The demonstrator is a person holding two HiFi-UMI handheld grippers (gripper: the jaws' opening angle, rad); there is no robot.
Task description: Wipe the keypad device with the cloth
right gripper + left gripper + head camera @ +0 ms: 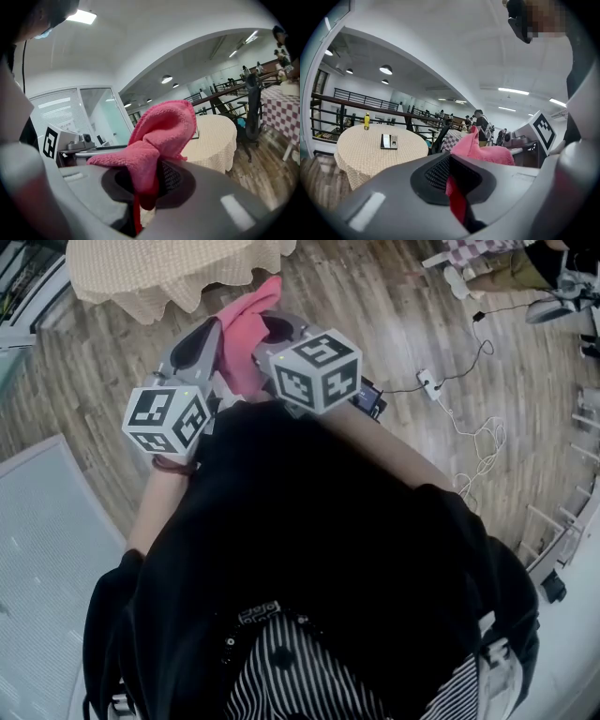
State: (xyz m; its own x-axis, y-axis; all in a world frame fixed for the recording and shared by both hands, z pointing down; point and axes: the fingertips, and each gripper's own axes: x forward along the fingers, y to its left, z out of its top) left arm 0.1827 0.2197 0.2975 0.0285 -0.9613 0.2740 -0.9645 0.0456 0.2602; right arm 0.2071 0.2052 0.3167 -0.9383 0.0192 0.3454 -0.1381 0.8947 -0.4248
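Observation:
A pink cloth is bunched between my two grippers, held up in front of the person's chest. My left gripper is shut on one part of it, a red fold pinched in its jaws. My right gripper is shut on another part, and the cloth bulges above its jaws. The keypad device lies flat on a round table with a beige cover, some way ahead of both grippers. In the head view only the table's near edge shows, and the device is out of sight.
A yellow bottle stands at the table's far side. On the wooden floor to the right lie a power strip and a white cable. A grey mat lies left. A black chair and a checked table stand right.

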